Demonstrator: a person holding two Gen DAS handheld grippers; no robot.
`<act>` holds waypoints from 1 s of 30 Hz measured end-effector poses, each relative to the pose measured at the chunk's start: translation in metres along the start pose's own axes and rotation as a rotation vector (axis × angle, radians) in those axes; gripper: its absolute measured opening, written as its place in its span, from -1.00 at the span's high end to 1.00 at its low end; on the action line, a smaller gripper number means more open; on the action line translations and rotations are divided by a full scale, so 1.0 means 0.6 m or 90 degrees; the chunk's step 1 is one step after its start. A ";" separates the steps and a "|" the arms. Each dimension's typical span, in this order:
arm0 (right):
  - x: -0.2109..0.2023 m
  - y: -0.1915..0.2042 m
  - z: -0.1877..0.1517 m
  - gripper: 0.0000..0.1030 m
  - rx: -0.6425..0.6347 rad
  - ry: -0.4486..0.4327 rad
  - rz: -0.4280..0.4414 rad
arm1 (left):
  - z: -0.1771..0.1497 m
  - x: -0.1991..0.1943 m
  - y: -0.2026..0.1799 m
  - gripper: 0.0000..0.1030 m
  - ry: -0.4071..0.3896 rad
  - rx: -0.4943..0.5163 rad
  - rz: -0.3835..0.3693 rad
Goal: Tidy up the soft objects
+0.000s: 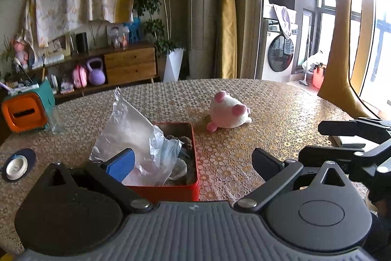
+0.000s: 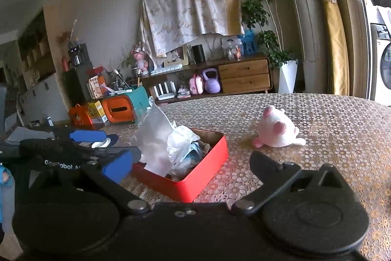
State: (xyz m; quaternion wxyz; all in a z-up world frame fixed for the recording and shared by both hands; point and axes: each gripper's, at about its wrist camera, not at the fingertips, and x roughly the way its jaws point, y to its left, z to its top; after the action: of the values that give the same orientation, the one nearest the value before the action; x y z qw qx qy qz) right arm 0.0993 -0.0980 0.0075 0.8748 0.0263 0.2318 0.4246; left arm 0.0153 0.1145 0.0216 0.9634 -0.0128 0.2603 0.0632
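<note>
We hold both grippers, left gripper (image 1: 193,160) and right gripper (image 2: 190,163), fingers wide and empty, having 1 plush toy (image 1: 228,113) outside the red tin (image 1: 171,190) to collect.

Bench cover: you see a honeycomb-patterned cloth (image 1: 244,138) over the whole bench.
Far left edge: an orange and teal box (image 1: 24,111) stands at your bench's edge.
Near left edge: a white dish on a dark coaster (image 1: 16,166).
Beyond the bench: a wooden sideboard (image 1: 129,65), a purple kettlebell (image 1: 96,72), a potted plant (image 1: 161,4).
Right side: a washing machine (image 1: 278,53) and a tan giraffe figure (image 1: 342,40).
</note>
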 end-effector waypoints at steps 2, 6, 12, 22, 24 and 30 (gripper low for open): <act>-0.003 0.003 -0.001 -1.00 -0.003 -0.003 0.001 | -0.002 -0.006 -0.001 -0.99 -0.003 -0.006 -0.003; -0.009 0.005 -0.003 -1.00 0.007 -0.009 0.002 | -0.005 -0.010 -0.001 -0.99 -0.005 -0.017 -0.014; -0.010 -0.002 -0.001 -1.00 0.014 -0.013 -0.004 | -0.013 -0.013 -0.002 -0.99 -0.005 -0.029 -0.011; -0.008 -0.006 -0.004 -1.00 0.023 -0.014 -0.022 | -0.017 -0.018 0.003 -0.99 -0.008 -0.046 -0.014; -0.008 -0.006 -0.005 -1.00 0.024 -0.014 -0.029 | -0.015 -0.020 0.001 -0.99 -0.012 -0.047 -0.016; -0.007 -0.005 -0.009 -1.00 0.020 -0.010 -0.044 | -0.016 -0.021 0.003 -0.99 -0.013 -0.053 -0.022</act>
State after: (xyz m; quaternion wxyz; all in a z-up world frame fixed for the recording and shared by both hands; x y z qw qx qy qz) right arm 0.0970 -0.1041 0.0039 0.8902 0.0355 0.2323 0.3904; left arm -0.0006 0.1142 0.0200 0.9655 -0.0570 0.2475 0.0576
